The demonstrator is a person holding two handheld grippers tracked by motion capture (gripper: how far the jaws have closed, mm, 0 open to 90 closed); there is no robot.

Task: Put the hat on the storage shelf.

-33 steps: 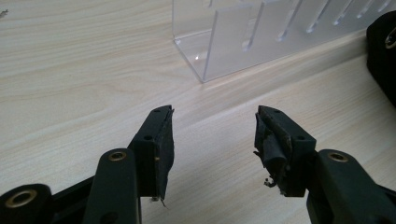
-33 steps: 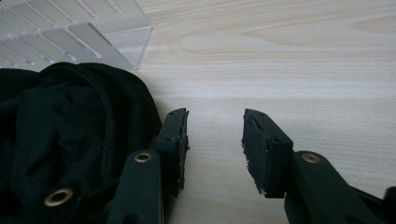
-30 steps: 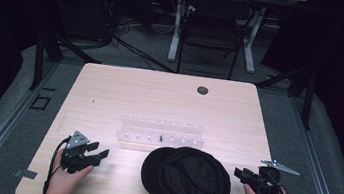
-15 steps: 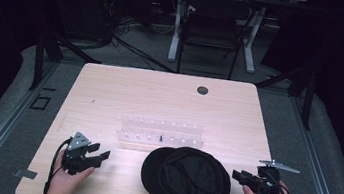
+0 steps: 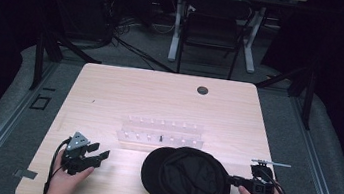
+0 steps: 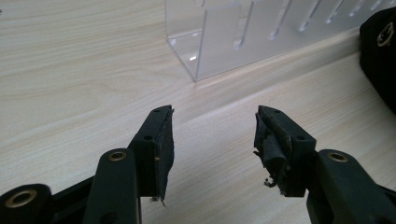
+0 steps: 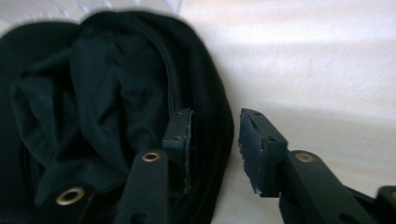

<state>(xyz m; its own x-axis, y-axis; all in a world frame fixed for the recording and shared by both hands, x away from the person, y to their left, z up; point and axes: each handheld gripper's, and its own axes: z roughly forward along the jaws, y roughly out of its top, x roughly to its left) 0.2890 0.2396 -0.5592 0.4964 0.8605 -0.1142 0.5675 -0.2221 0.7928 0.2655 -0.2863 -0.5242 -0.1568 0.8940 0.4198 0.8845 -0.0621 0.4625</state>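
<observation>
The high view shows the black cap (image 5: 194, 183) at the table's (image 5: 160, 95) near edge, before the clear rack (image 5: 161, 133). The right gripper view shows the right gripper (image 7: 214, 140) straddling the cap's rim, jaws just closing, not yet pinching. A second ago it stood clear. The left gripper (image 6: 212, 135) gapes empty, unmoved.

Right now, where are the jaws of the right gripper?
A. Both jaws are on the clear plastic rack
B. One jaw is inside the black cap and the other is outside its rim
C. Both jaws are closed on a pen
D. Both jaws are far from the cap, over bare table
B: in the right gripper view, the right gripper has one jaw over the inner fabric of the black cap and the other outside its rim, above the table; the jaws have just been closing around that rim.
</observation>
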